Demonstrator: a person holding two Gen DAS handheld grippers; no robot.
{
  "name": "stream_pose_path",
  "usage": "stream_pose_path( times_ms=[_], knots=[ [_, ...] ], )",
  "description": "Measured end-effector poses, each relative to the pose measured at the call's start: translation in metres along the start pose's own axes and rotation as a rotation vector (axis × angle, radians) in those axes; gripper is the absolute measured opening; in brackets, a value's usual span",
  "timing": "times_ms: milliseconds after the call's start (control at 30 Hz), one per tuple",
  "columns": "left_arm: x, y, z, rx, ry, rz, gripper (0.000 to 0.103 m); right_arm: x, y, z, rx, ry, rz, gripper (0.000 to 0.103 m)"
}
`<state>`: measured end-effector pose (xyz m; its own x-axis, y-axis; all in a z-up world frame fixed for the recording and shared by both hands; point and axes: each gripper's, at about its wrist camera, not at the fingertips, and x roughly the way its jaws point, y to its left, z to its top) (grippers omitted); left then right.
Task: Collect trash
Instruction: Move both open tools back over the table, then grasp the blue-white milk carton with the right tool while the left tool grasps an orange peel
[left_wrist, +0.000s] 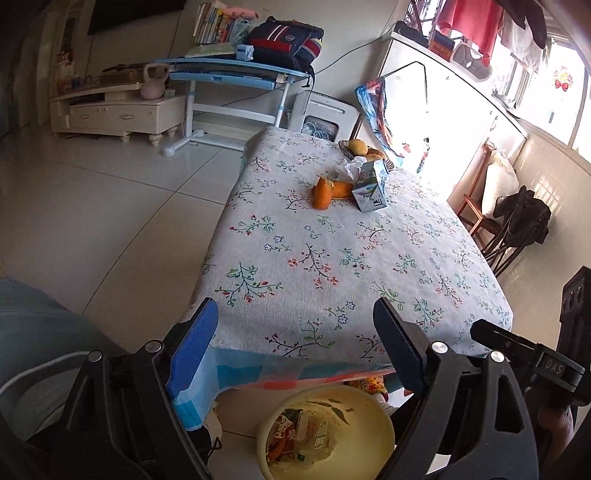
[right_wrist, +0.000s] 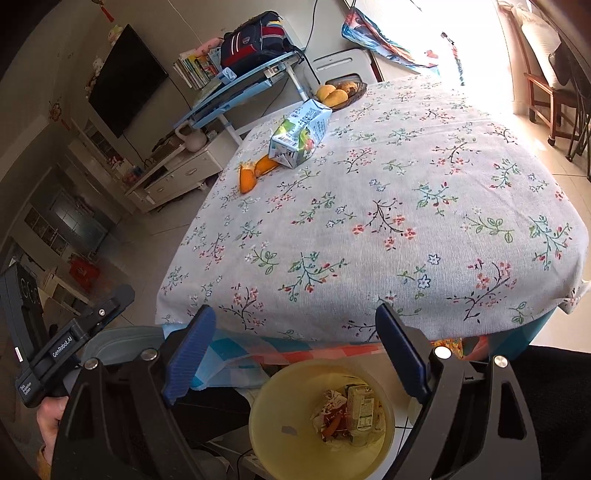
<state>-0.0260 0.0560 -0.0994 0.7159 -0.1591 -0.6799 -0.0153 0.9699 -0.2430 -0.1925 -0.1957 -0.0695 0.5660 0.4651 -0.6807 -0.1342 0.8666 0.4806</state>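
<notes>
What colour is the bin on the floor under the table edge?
Pale yellow. The bin shows best in the right wrist view, with wrappers and a carton inside.

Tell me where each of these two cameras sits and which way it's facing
Left wrist: on the left gripper, tilted down over the table's near edge towards the carton and peel; its open blue fingers show, with the right gripper at the right edge.
Right wrist: on the right gripper, facing likewise; its open fingers show, with the left gripper and a hand at the left edge.
Shared: table, carton, peel, fruit bowl, and the yellow bin below, trash inside.
</notes>
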Motion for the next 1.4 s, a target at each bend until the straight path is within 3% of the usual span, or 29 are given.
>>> stream_pose_path(
  times_ms=[233,433,733,967,1033,1167,1233,1300,1400],
  knots=[
    [0.025,-0.014,0.055,0.055,-0.001,0.017,0.083,0.030,0.004,0.051,-0.012,0.008,0.001,0.085],
    [0.075,-0.015,0.093,0.060,0.044,0.037,0.083,0.069,0.002,0.099,0.018,0.012,0.010,0.085],
    [0.156,-0.023,0.113,0.087,0.129,0.057,0.083,0.136,-0.008,0.165,0.110,0.005,-0.006,0.085],
    [0.194,-0.030,0.129,0.099,0.151,0.059,0.083,0.183,0.000,0.189,0.078,0.081,-0.044,0.084],
    [0.202,-0.031,0.130,0.106,0.170,0.063,0.083,0.190,-0.001,0.193,0.076,0.096,-0.045,0.071],
    [0.213,-0.038,0.131,0.135,0.186,0.053,0.068,0.188,-0.008,0.196,0.080,0.101,-0.013,0.062],
    [0.216,-0.042,0.129,0.157,0.193,0.051,0.051,0.183,-0.011,0.197,0.074,0.107,-0.001,0.058],
    [0.216,-0.046,0.127,0.189,0.193,0.066,0.029,0.173,-0.015,0.196,0.076,0.111,0.008,0.054],
    [0.210,-0.049,0.123,0.193,0.209,0.032,0.022,0.153,-0.019,0.190,0.055,0.122,0.006,0.054]
  ],
)
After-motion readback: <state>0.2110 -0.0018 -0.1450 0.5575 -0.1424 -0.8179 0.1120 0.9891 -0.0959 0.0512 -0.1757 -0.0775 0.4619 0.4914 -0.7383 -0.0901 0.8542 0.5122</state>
